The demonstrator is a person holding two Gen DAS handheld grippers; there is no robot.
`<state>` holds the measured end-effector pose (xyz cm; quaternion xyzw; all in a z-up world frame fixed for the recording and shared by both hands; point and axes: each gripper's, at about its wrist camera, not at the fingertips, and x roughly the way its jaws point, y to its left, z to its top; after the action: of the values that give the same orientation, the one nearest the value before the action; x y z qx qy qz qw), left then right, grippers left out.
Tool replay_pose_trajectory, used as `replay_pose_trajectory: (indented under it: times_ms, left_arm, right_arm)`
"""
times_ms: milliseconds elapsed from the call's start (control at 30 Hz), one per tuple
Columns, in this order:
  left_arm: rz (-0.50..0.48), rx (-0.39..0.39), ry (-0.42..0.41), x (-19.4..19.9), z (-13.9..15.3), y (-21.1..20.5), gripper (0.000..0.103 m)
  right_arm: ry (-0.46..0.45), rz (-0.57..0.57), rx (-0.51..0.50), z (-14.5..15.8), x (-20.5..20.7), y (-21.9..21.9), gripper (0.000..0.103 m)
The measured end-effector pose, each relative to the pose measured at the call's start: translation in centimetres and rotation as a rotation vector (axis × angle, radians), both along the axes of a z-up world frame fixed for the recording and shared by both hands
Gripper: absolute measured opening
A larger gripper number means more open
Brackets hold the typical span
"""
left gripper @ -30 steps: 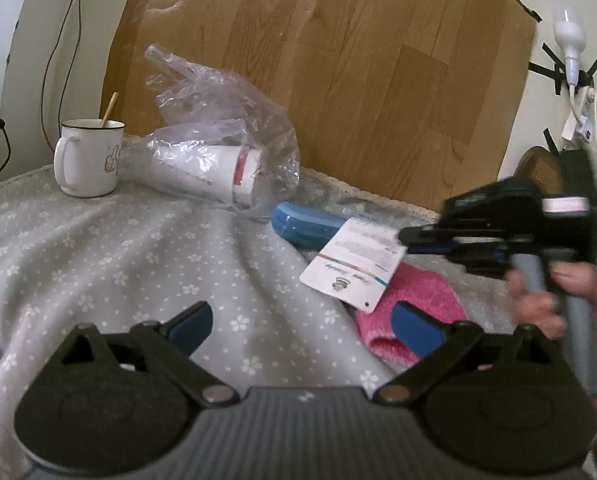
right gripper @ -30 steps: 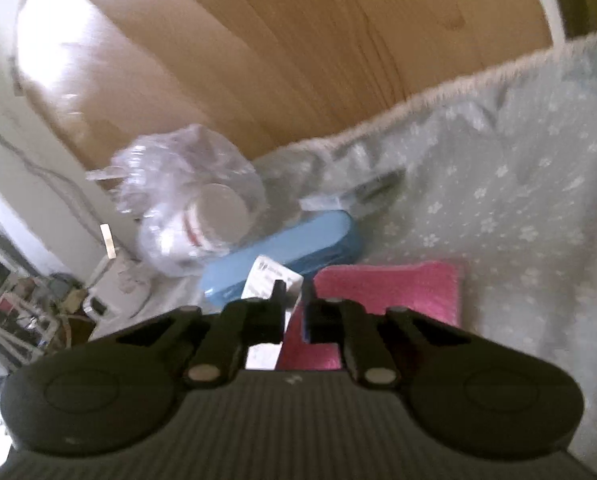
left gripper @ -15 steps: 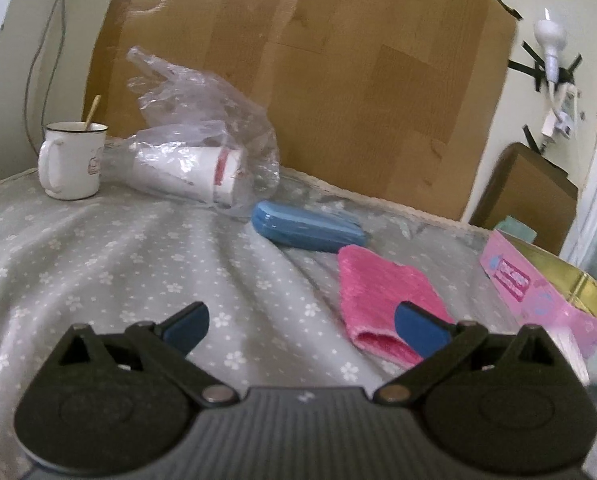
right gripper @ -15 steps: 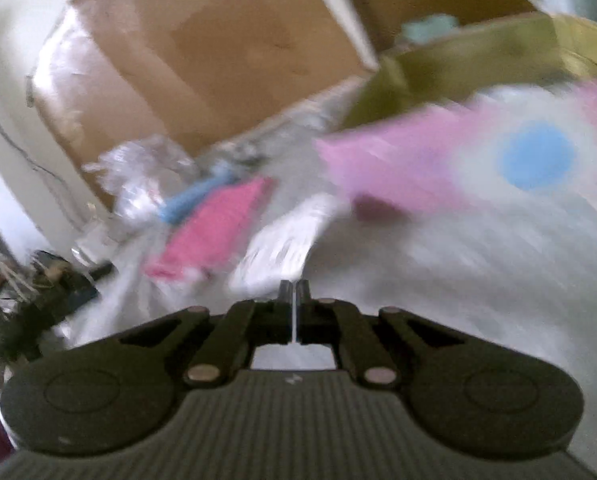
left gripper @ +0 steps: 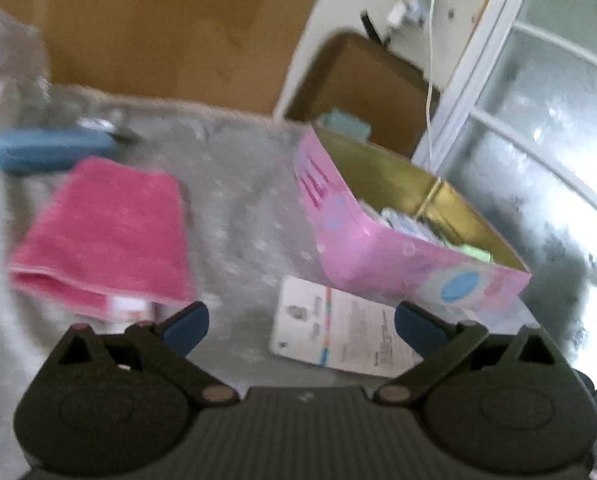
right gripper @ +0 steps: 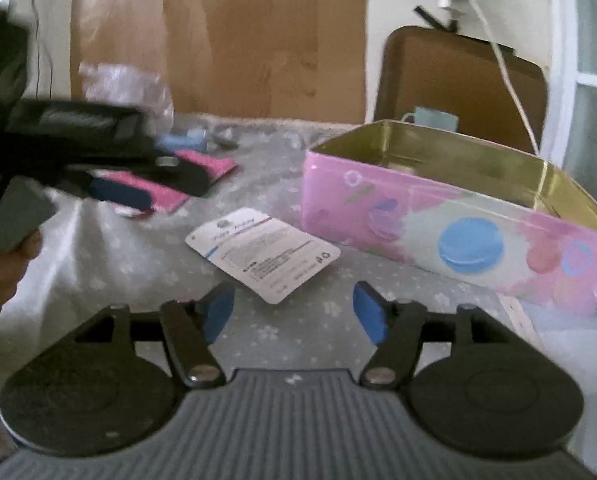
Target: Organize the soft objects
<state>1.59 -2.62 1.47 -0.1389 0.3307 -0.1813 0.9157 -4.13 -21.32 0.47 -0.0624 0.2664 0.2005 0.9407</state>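
Pink towel [left gripper: 102, 232] left of wide-open, empty left jaws — right jaws opening, empty.

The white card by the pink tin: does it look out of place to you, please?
Yes. The card lies loose and askew on the cloth, just outside the tin. The right gripper is opening with nothing between its pads. The pink towel is also outside the tin.

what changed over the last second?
The right gripper carried the white card from the pink cloth to the cloth-covered table beside the pink tin; its jaws are opening, the card released. The left gripper swung toward the tin, open. Cloth and blue case stayed.
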Motion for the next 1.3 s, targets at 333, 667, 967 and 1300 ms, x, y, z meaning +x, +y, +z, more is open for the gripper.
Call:
replay_pose_trajectory:
  times_ms: [333, 667, 967, 1300]
  left_arm:
    - [-0.131, -0.014, 0.048, 0.1, -0.9, -3.3, 0.063]
    - [-0.211, 0.088, -0.114, -1.9, 4.0, -6.7, 0.095]
    - [-0.145, -0.15, 0.174, 2.8, -0.5, -3.2, 0.102]
    - [-0.169, -0.088, 0.114, 1.3, 0.9, -4.8, 0.083]
  right_arm:
    - [0.035, 0.081, 0.08, 0.3, 2.5, 0.2, 0.015]
    - [-0.074, 0.119, 0.072, 2.5, -0.3, -1.5, 0.018]
    - [-0.016, 0.022, 0.057, 1.2, 1.5, -6.0, 0.081]
    - [-0.03, 0.048, 0.082, 1.6, 2.6, -3.5, 0.051]
